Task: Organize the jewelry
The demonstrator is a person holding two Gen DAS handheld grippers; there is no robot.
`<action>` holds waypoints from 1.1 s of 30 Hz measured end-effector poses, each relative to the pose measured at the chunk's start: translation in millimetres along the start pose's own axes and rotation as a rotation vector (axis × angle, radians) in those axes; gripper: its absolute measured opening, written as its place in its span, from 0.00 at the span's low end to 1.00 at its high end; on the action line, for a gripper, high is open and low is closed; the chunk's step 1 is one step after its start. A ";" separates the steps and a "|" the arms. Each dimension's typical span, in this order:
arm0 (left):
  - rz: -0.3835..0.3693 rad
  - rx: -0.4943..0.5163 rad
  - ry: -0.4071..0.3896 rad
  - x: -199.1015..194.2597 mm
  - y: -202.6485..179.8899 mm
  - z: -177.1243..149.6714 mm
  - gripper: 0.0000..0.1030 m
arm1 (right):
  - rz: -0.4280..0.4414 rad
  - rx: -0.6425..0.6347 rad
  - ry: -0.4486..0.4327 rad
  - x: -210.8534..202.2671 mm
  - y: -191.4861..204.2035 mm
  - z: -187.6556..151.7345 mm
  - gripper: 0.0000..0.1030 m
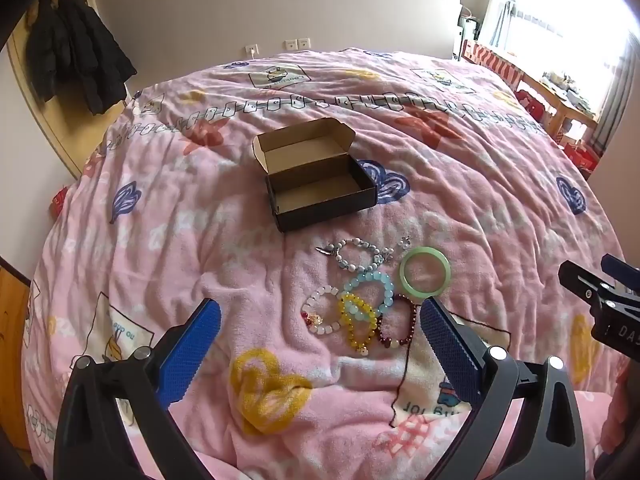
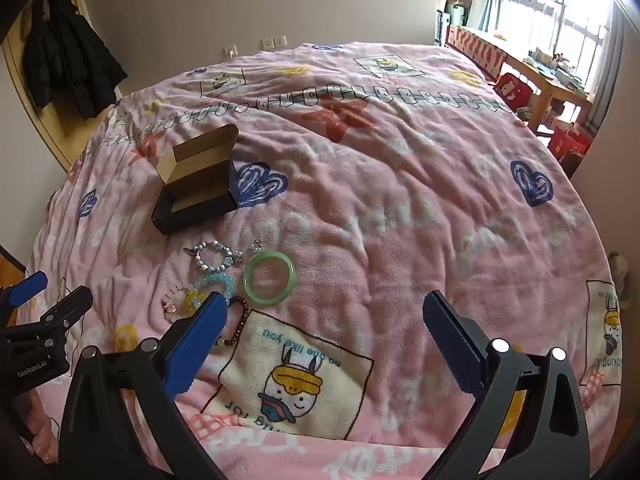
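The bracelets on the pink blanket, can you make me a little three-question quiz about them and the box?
1. True or false: the box already holds a bracelet.
2. Which is a plain ring, not beads? A green bangle B yellow bracelet C light blue bracelet
3. Fill in: both the left gripper and the right gripper are ____.

Key: 1 false; 2 A; 3 open.
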State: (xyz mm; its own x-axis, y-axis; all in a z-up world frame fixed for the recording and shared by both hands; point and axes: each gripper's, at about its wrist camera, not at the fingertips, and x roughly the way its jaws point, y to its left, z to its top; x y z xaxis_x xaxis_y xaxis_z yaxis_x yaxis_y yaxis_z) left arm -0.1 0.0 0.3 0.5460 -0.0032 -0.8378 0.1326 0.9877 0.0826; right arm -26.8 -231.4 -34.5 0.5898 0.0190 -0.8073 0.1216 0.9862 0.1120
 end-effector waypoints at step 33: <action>-0.033 -0.038 -0.009 -7.0 3.0 2.2 0.95 | -0.006 -0.001 -0.013 -8.7 -3.1 8.4 0.93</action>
State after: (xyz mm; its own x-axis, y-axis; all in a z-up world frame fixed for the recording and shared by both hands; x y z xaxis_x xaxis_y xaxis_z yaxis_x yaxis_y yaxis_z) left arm -1.7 2.6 7.6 0.5492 -0.0368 -0.8349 0.1188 0.9923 0.0345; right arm -25.6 -236.0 -22.9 0.5990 0.0107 -0.8007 0.1247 0.9865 0.1065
